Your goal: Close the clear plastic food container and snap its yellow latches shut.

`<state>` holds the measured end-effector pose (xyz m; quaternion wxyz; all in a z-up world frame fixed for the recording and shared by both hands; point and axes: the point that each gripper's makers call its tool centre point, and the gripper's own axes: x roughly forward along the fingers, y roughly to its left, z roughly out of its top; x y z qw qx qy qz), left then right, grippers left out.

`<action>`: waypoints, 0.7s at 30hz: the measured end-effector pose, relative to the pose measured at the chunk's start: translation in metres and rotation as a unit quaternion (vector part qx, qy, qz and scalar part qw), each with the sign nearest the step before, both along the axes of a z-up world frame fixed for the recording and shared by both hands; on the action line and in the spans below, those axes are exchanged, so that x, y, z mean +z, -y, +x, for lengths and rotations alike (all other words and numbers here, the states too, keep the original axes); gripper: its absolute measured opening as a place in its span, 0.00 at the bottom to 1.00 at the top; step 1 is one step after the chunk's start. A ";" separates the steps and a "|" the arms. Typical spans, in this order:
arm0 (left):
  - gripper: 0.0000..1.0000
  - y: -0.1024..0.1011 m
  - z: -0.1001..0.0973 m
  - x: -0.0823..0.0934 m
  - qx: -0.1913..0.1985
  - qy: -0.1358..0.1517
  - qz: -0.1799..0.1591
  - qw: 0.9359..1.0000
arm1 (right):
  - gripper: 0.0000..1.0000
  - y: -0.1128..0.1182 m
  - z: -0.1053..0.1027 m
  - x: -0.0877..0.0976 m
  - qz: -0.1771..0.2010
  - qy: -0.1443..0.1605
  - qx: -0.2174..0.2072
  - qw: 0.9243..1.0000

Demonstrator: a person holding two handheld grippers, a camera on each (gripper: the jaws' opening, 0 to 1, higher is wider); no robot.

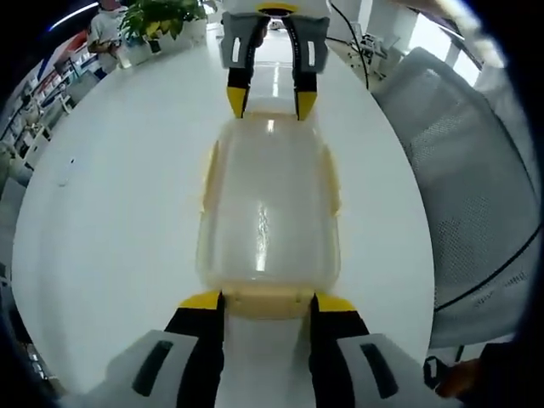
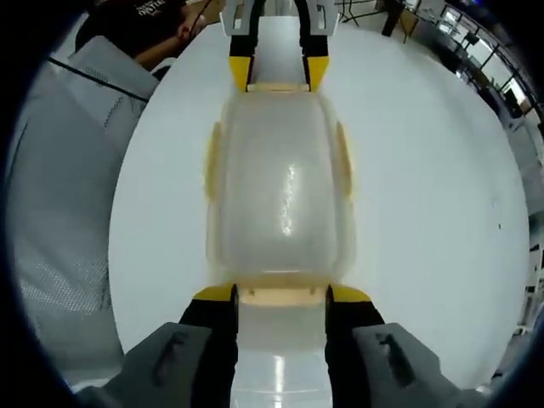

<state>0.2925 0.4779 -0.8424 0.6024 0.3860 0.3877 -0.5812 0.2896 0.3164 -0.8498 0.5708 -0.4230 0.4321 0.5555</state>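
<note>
Clear food container (image 1: 268,212) lid on, white worktop (image 1: 110,238), left hand-held gripper (image 1: 267,299) and right hand-held gripper (image 2: 308,293) wide, straddling opposite end latches (yellow).

A round white table (image 1: 110,229) carries everything here; its glossy top reflects the ceiling lights. Resting directly on it, near the middle, is a clear plastic container (image 1: 268,212) with its lid on and yellow latches along its sides and ends. In the right gripper view the same table (image 2: 425,195) and container (image 2: 279,191) show from the opposite end. At the table's far edge in the left gripper view stands a potted plant (image 1: 161,19) with green leaves. A small dark speck (image 1: 71,161) lies on the bare surface well apart from the container.
</note>
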 end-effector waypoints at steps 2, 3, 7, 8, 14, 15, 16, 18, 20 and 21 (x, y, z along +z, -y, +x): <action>0.33 -0.002 -0.001 0.004 0.002 0.005 0.004 1.000 | 0.36 -0.002 -0.001 0.005 0.007 0.002 0.001 1.000; 0.33 -0.002 -0.002 0.006 0.003 0.005 0.005 1.000 | 0.36 -0.003 -0.001 0.007 0.009 0.004 0.004 1.000; 0.33 -0.004 -0.005 0.020 0.016 0.007 0.001 1.000 | 0.36 -0.005 -0.001 0.025 0.023 0.009 0.016 1.000; 0.33 -0.005 -0.006 0.023 0.018 0.010 0.001 1.000 | 0.36 -0.006 0.000 0.029 0.029 0.012 0.020 0.999; 0.33 0.000 -0.006 0.049 0.027 0.023 0.001 0.999 | 0.36 -0.001 0.000 0.060 0.057 0.037 0.032 0.997; 0.33 0.003 -0.006 0.053 0.025 0.029 0.001 0.999 | 0.36 0.001 0.000 0.063 0.059 0.038 0.031 0.997; 0.33 0.005 -0.006 0.056 0.025 0.031 0.001 0.999 | 0.36 0.003 0.000 0.066 0.061 0.040 0.031 0.997; 0.33 0.012 -0.007 0.062 0.025 0.033 0.000 0.999 | 0.36 0.010 -0.001 0.072 0.065 0.043 0.033 0.996; 0.33 0.021 -0.008 0.066 0.024 0.037 -0.002 0.999 | 0.36 0.019 -0.002 0.078 0.067 0.046 0.033 0.996; 0.33 0.025 -0.008 0.068 0.024 0.037 -0.003 0.999 | 0.36 0.023 -0.002 0.080 0.067 0.048 0.034 0.996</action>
